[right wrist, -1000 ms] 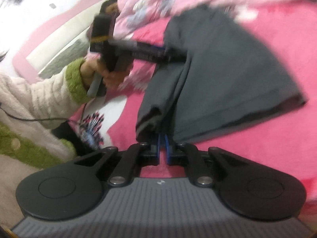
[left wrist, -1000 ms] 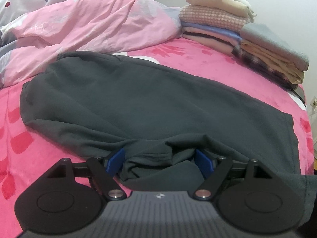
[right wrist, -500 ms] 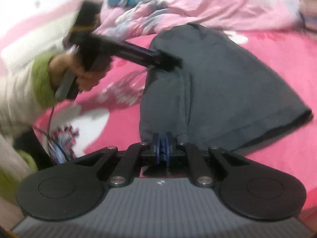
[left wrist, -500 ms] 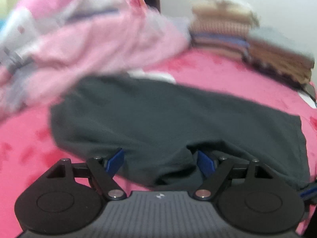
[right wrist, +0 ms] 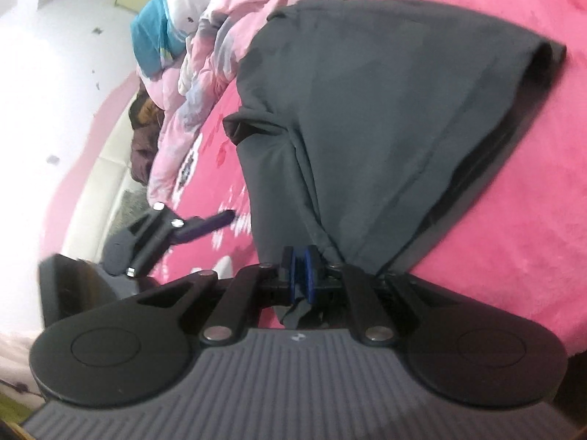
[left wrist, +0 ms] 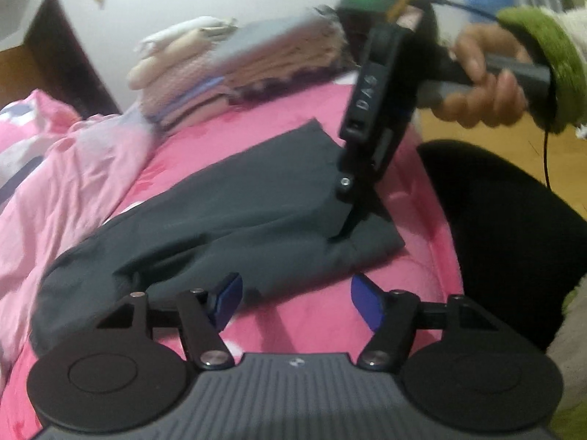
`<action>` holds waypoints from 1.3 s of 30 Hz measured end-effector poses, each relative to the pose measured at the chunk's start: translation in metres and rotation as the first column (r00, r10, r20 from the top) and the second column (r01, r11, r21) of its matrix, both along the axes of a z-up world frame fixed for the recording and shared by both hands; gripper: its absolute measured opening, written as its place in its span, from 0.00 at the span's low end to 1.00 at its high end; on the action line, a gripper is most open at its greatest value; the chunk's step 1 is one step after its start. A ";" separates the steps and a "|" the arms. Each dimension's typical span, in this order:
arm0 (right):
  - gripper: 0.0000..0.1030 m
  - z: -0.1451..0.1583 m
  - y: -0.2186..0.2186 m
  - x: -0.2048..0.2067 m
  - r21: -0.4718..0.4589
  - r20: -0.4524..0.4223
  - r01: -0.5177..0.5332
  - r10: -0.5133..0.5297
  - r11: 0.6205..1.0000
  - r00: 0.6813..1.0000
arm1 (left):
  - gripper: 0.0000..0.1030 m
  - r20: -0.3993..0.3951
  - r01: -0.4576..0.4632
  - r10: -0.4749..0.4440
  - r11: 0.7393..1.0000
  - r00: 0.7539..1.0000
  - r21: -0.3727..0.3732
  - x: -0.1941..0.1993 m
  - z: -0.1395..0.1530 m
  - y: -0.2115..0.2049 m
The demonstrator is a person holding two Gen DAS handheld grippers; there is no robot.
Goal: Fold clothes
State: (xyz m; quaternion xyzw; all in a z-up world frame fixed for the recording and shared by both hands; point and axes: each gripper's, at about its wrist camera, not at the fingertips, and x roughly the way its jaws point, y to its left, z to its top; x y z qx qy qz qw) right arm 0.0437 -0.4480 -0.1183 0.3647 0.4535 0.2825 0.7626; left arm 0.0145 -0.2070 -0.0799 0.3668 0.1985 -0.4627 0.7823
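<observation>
A dark grey garment lies on the pink bedspread, partly folded over itself. My left gripper is open and empty, just off the garment's near edge, over bare bedspread. My right gripper is shut on a bunched corner of the same garment and holds it down at the bed's edge. The right gripper also shows in the left wrist view, pointing down into the cloth. The left gripper shows in the right wrist view, apart from the garment.
A stack of folded clothes sits at the far side by the wall. A crumpled pink quilt lies to the left. The person's dark legs are at the bed's right edge. A teal pillow lies beyond the quilt.
My left gripper has let go of the garment's edge and swung away, so it now stands open over bare bedspread. The right gripper kept its hold and turned.
</observation>
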 end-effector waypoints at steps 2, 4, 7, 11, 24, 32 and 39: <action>0.04 -0.006 -0.005 0.002 0.048 -0.031 0.010 -0.009 0.999 0.999 | 0.66 0.010 0.050 -0.050 0.998 0.999 0.034 0.003 -0.004 -0.008; 0.04 -0.012 -0.010 0.003 0.099 -0.064 0.028 -0.022 0.995 0.998 | 0.65 0.033 0.104 -0.107 0.992 0.994 0.068 0.002 -0.010 -0.016; 0.04 -0.018 -0.014 0.004 0.145 -0.090 0.050 -0.038 0.988 0.995 | 0.64 0.038 0.165 -0.169 0.982 0.985 0.095 0.000 -0.014 -0.024; 0.04 -0.021 -0.016 0.006 0.175 -0.103 0.074 -0.057 0.982 0.993 | 0.58 0.003 0.207 -0.208 0.974 0.978 0.096 0.005 -0.017 -0.033; 0.50 0.004 -0.062 -0.046 0.144 -0.120 0.384 -0.369 0.912 0.922 | 0.16 -0.190 0.129 -0.143 0.988 0.971 -0.081 0.032 -0.004 -0.023; 0.51 -0.007 -0.055 -0.030 0.166 -0.202 0.439 -0.405 0.883 0.892 | 0.12 -0.418 -0.031 -0.083 0.965 0.904 -0.260 0.065 0.009 0.001; 0.17 0.004 -0.050 -0.015 0.189 -0.137 0.455 -0.435 0.870 0.890 | 0.11 -0.591 -0.184 -0.086 0.906 0.802 -0.382 0.095 0.013 0.034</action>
